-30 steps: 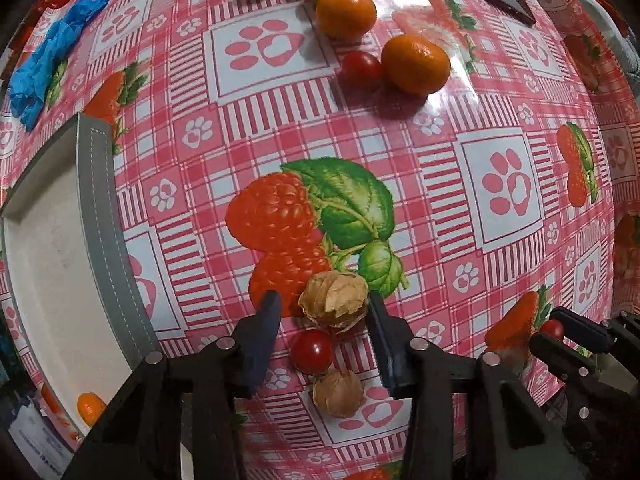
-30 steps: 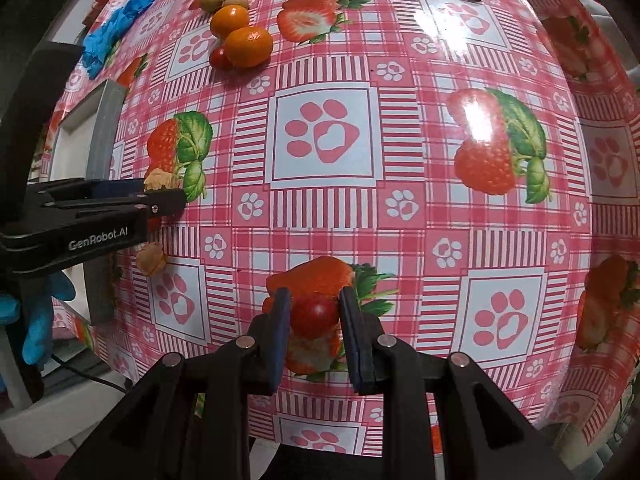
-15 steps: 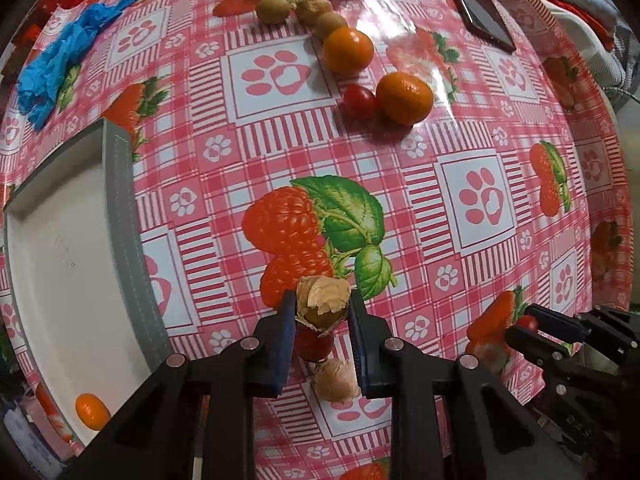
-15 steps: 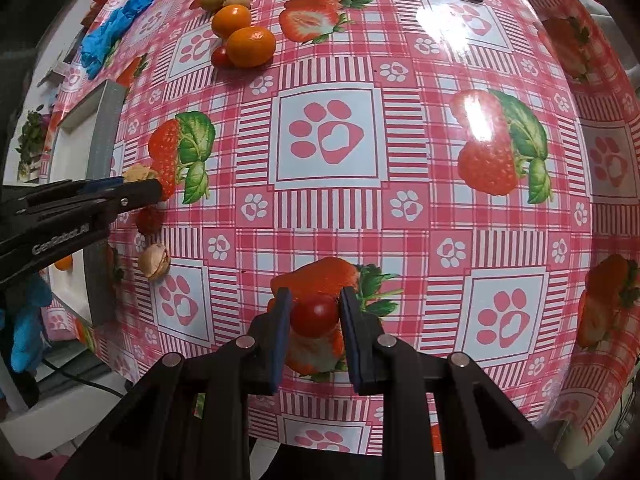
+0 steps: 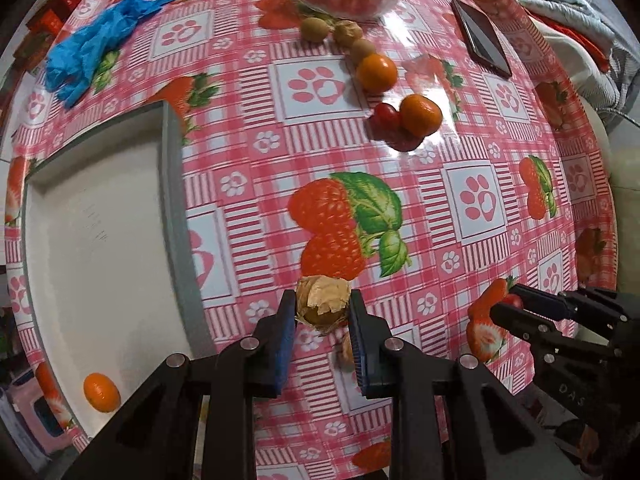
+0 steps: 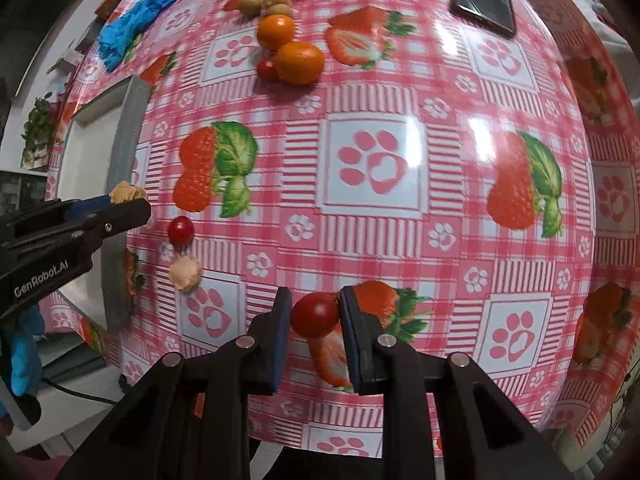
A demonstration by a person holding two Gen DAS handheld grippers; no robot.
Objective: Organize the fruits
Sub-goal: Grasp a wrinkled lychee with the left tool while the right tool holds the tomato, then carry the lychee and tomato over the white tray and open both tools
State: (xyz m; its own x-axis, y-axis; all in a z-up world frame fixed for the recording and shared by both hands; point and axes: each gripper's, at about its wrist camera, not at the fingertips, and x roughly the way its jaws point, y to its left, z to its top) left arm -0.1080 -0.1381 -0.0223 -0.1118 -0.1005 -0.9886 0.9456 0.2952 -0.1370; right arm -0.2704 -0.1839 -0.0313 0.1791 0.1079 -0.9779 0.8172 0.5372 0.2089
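Left gripper (image 5: 322,312) pinches a husked berry (image 5: 322,305) beside the tray (image 5: 176,208); right gripper (image 6: 314,316) clamps a tomato (image 6: 315,314) low over the table.

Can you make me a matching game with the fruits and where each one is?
Things:
1. husked physalis
2. cherry tomato
3. small orange
4. blue glove

Places:
A. inside the white tray
B. in the left tool
C. lying on the tablecloth, far side
D. in the right tool

Pairs: 1-B, 2-D, 3-A, 4-C
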